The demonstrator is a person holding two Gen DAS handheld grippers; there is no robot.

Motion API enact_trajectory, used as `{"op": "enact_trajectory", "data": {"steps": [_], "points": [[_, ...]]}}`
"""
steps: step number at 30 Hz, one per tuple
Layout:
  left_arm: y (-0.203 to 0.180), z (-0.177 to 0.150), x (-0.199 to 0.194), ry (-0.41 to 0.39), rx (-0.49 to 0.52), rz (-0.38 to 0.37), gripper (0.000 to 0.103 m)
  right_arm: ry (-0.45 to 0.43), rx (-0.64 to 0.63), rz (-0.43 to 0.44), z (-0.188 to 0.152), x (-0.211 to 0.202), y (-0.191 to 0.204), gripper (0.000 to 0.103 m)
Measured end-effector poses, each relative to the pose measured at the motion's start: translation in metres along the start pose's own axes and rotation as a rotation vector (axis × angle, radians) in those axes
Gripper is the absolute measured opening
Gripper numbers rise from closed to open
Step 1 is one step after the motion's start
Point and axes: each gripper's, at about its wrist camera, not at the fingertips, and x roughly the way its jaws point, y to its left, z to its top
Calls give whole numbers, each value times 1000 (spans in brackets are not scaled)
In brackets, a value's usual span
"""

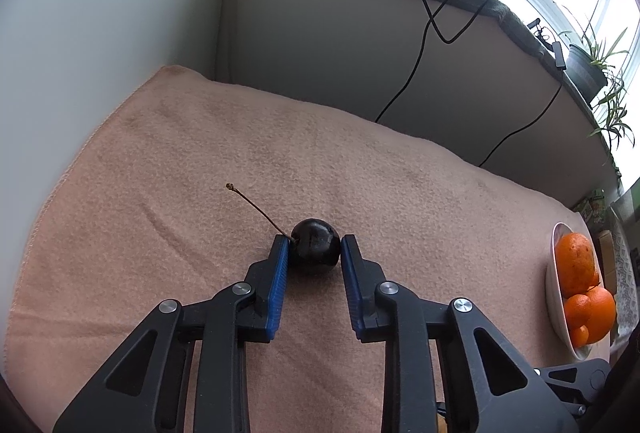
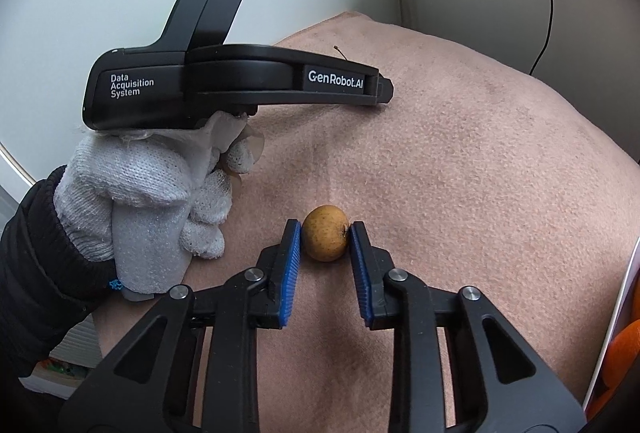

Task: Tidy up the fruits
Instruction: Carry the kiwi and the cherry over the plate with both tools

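Note:
A dark cherry [image 1: 314, 247] with a long stem lies on the peach cloth [image 1: 200, 153]. My left gripper [image 1: 314, 249] has its blue pads on both sides of the cherry, touching or nearly so. A small yellow-brown fruit [image 2: 325, 233] lies on the cloth between the pads of my right gripper [image 2: 325, 239], which also touch or nearly touch it. A white bowl [image 1: 558, 309] of oranges [image 1: 576, 265] stands at the right edge of the cloth; its rim shows in the right wrist view [image 2: 616, 329].
The gloved hand [image 2: 148, 201] holding the left gripper's body [image 2: 240, 81] fills the left of the right wrist view. A grey wall panel with hanging black cables [image 1: 424, 45] stands behind the cloth. Potted plants [image 1: 592, 69] sit on the sill at the right.

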Motion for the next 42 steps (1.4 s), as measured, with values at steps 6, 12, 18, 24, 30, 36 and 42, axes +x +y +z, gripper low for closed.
{"op": "enact_trajectory", "data": {"steps": [6, 12, 18, 24, 30, 36, 42], "points": [[1, -3, -8, -9, -3, -3, 24, -32, 17, -3, -1, -15, -3, 26], [-6, -8, -20, -22, 7, -17, 24, -64, 39, -17, -6, -36, -13, 26], [-19, -13, -30, -35, 23, -40, 24, -107, 73, -46, -16, -60, -21, 26], [-44, -21, -43, -50, 49, -75, 24, -152, 113, -88, -24, -93, -40, 26], [-75, -27, -53, -62, 83, -117, 24, -196, 142, -131, -31, -126, -51, 26], [-108, -32, -58, -67, 126, -156, 24, -240, 182, -179, -42, -156, -70, 26], [-144, -36, -58, -68, 178, -194, 24, -258, 213, -241, -52, -179, -92, 26]]}}
